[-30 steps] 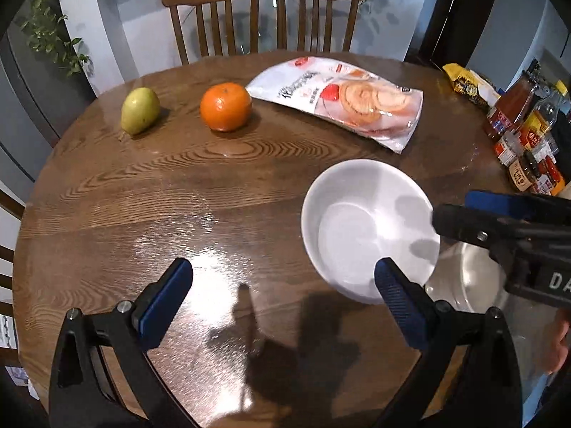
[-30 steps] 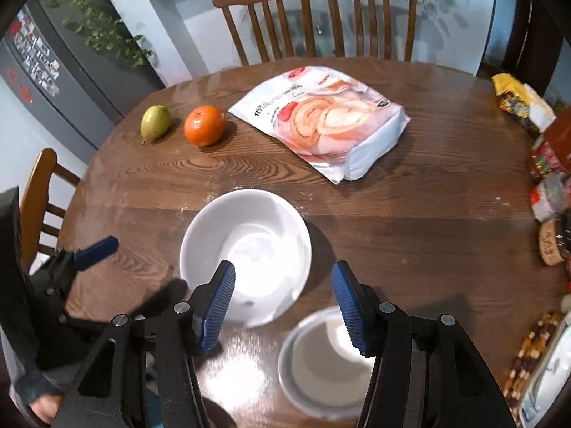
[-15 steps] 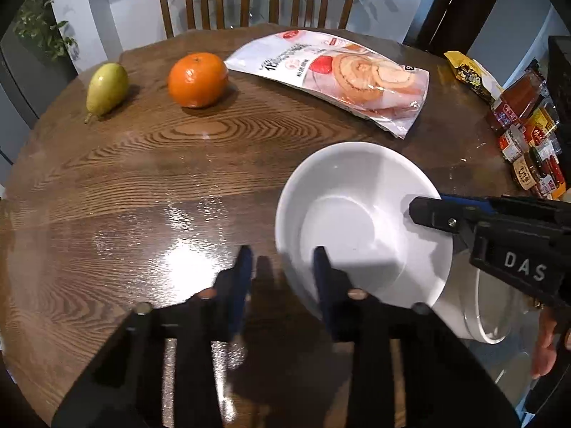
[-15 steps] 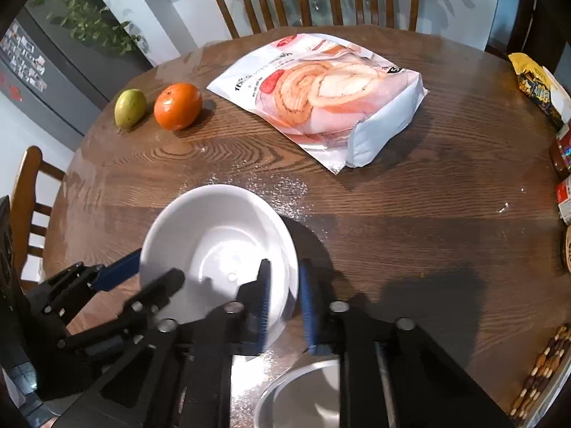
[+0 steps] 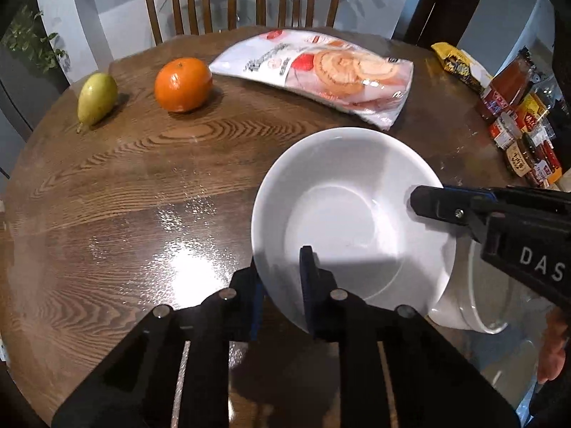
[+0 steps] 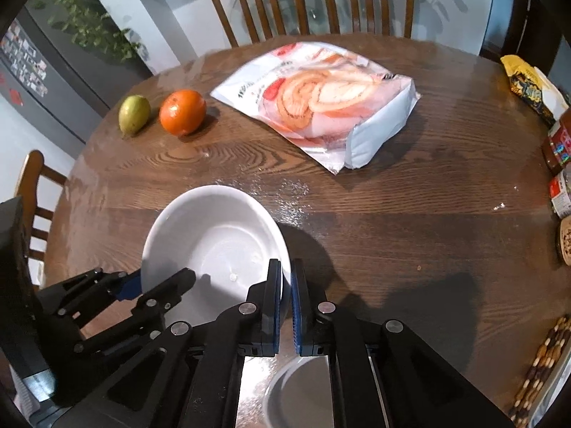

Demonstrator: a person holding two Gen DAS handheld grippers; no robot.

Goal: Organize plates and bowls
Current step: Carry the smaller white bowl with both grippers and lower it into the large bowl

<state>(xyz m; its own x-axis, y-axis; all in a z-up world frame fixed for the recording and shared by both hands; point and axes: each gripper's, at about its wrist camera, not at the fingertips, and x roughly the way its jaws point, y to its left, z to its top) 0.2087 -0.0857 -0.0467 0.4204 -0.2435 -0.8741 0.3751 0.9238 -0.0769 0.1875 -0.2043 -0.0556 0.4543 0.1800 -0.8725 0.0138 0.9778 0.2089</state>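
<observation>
- A round wooden table (image 5: 117, 192) fills the dining room, chairs behind it, fruit and a snack bag (image 5: 321, 71) far ahead of our grippers.
- The white bowl (image 5: 342, 214) sits between them, its right side overlapping a second dish.
- Our left gripper (image 5: 280, 281) has just been closing and pinches the near rim; the right gripper (image 6: 286, 285), also just closing, clamps the opposite rim.
- We judge it glazed ceramic: stiff, slick, breakable, fairly heavy, so opposite rim grips suit it.

round wooden table (image 6: 410, 221) | pear (image 6: 134, 114) | orange (image 6: 182, 111) | cake bag (image 6: 321, 103)
</observation>
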